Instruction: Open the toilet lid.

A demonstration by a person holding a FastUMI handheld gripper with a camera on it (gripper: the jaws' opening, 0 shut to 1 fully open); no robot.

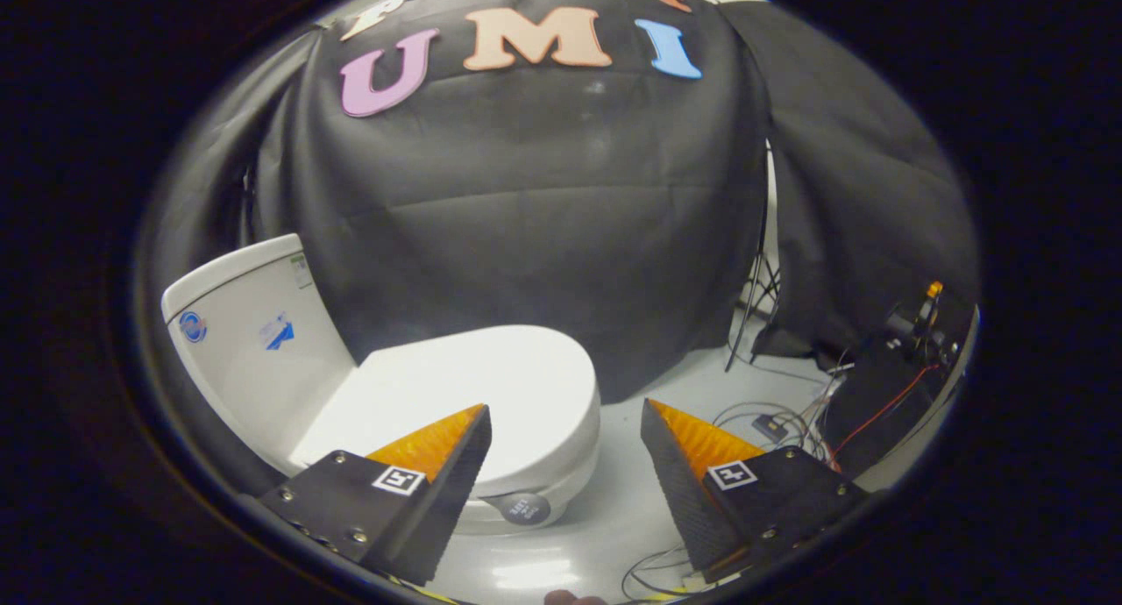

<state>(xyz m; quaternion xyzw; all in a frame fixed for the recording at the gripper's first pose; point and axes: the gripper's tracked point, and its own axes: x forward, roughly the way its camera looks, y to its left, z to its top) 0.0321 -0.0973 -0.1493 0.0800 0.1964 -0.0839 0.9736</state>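
A white toilet stands on the floor with its lid (pixel 478 386) down flat over the bowl. Its tank (pixel 254 342) rises behind the lid, against the black cloth wall. My gripper (pixel 565 416) hovers above the floor with its fingers wide apart and nothing between them. One finger (pixel 438 473) overlaps the lid's near front part in the view; the other finger (pixel 692 465) is off to the side of the bowl over bare floor. The lid's front rim (pixel 585 430) lies between the two fingers and slightly beyond them.
Loose cables and a small box (pixel 771 425) lie on the pale floor beside the toilet. A dark stand with wiring (pixel 912 342) sits further out at the wall. A tripod leg (pixel 754 298) leans along the cloth's edge.
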